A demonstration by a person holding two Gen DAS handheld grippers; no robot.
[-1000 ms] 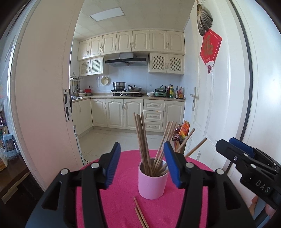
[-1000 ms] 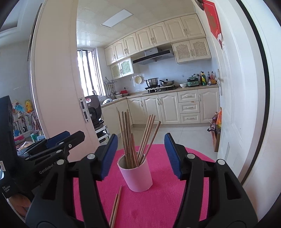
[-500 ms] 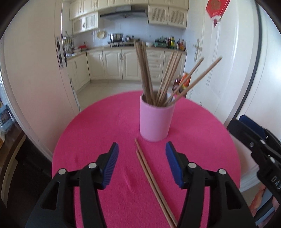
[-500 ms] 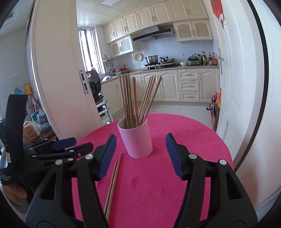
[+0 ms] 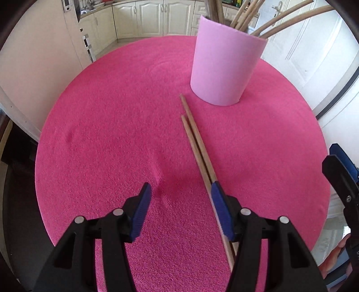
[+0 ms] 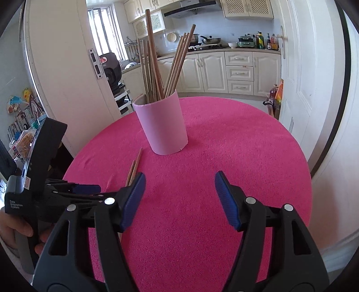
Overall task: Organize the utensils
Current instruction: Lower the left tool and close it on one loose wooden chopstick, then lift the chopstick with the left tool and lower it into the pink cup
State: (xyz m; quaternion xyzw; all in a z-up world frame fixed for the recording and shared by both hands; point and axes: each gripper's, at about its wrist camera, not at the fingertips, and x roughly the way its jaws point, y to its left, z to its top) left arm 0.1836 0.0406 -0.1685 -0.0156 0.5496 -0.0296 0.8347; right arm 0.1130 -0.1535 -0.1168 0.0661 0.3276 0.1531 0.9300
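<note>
Left wrist view: the left gripper (image 5: 180, 191) hangs low over a round desk (image 5: 107, 125) covered in bright pink cloth, its blue-padded fingers (image 5: 141, 209) spread wide with nothing between them. Two loose wooden chopsticks (image 5: 197, 143) lie side by side on the cloth, touching along most of their length, their tips pointing at the pink cup (image 5: 224, 65). The longer one's tip ends just short of the cup's base. Their near ends run under the gripper's right finger, and that finger's pad sits right over them; whether it touches them is hard to tell from this angle. The cup stands upright toward the far side of the desk and holds a bundle of chopsticks (image 5: 278, 20) that fan out to the right. At the right edge a black and blue part of the right gripper (image 5: 341, 170) shows, beside the desk rim.

Right wrist view: the right gripper (image 6: 179, 186) hovers above the near half of the desk (image 6: 246, 146), fingers (image 6: 226, 200) wide apart and holding nothing. The pink cup (image 6: 162, 125) stands ahead, left of centre, with its chopsticks (image 6: 157, 63) upright and leaning. The two loose chopsticks (image 6: 134, 168) lie left of the cup, partly hidden behind the left finger. The left gripper (image 6: 83, 191) reaches in low from the left toward them, held by a hand (image 6: 15, 226). Kitchen cabinets (image 6: 224, 71) stand beyond.
</note>
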